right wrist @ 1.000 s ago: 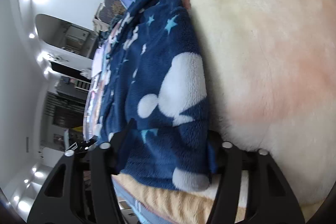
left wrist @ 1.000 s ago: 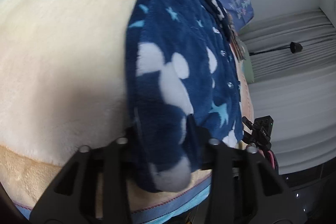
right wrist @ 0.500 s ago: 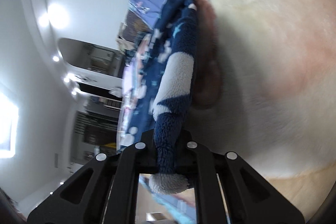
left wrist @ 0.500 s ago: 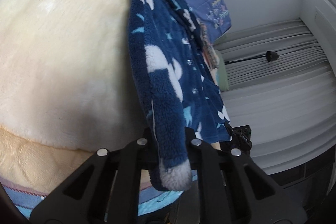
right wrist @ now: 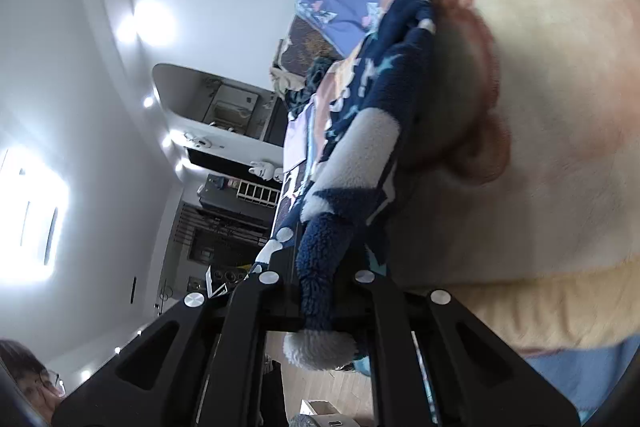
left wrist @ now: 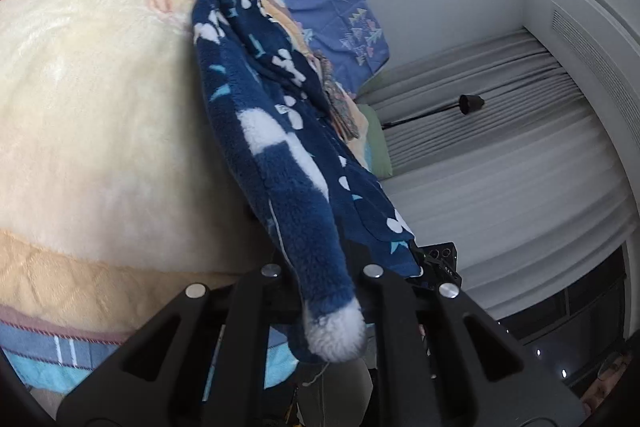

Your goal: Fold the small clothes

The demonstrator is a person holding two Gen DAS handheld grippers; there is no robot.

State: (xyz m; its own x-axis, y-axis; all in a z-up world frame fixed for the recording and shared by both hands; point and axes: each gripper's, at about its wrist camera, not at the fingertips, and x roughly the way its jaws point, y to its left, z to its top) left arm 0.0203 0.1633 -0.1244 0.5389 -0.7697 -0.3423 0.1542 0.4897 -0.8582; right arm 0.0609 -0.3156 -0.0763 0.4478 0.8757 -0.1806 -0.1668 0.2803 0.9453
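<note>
Fleece garment (left wrist: 280, 163) (hem) between both grippers' pads

The cream blanket (left wrist: 100, 99) carries faint orange lettering near its top edge in the left wrist view, seen upside down and blurred; the word cannot be made out with certainty. Nothing else legible appears in either view.

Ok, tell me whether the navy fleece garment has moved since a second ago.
Yes. The navy fleece garment has been lifted off the cream blanket at its near edge, pinched in the left gripper and right gripper; its far end still lies on the blanket.
</note>
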